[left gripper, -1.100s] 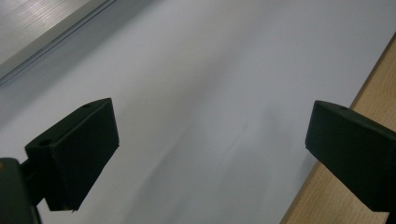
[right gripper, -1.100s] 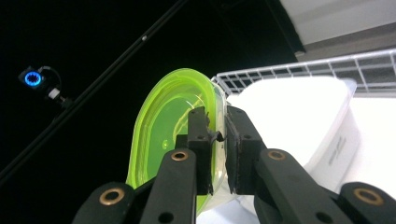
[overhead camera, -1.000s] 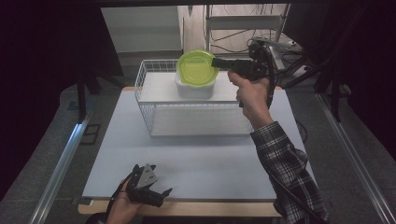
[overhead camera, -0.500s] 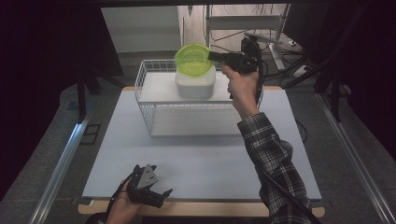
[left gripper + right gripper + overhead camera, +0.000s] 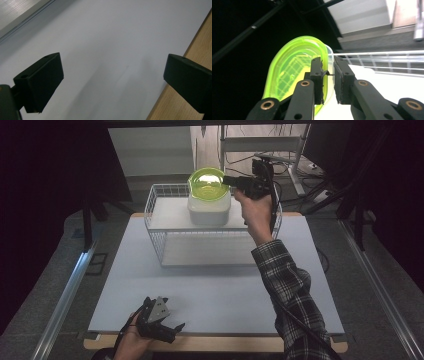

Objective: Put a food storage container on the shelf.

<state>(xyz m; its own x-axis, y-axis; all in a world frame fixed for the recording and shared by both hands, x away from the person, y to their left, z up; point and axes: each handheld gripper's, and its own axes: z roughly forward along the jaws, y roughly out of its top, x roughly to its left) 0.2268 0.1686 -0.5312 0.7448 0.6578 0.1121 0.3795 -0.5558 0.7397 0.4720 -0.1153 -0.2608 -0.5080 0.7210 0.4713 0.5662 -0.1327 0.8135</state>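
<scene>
One green bowl, one white container, one wire basket and two grippers are on show. Going left to right in the high view: the left gripper (image 5: 159, 320) lies at about seven o'clock on the table (image 5: 125, 270), held in a hand at the near edge, well apart from everything else. In the left gripper view its jaws stand wide apart with only the pale table surface and a strip of wooden edge (image 5: 197, 47) between them; nothing is held.

Toward twelve o'clock sits the single white wire basket (image 5: 165, 242) at the far side of the table. Inside it, at its far middle, stands the one white container (image 5: 209, 211). The translucent green bowl (image 5: 207, 183) sits on top of that container, at the twelve o'clock edge of the scene.

At about one o'clock the right gripper (image 5: 235, 181) reaches level toward the bowl from the right, with the person's hand and plaid sleeve (image 5: 292, 290) trailing back to five o'clock. In the right gripper view the bowl's rim (image 5: 325, 62) runs between the two jaws, which have just been opening a little; whether the pads press on the rim is hard to tell, with a narrow gap visible beside one pad.

Around the table: dark curtains left and right, cables and a metal frame (image 5: 260, 142) beyond the basket.
</scene>
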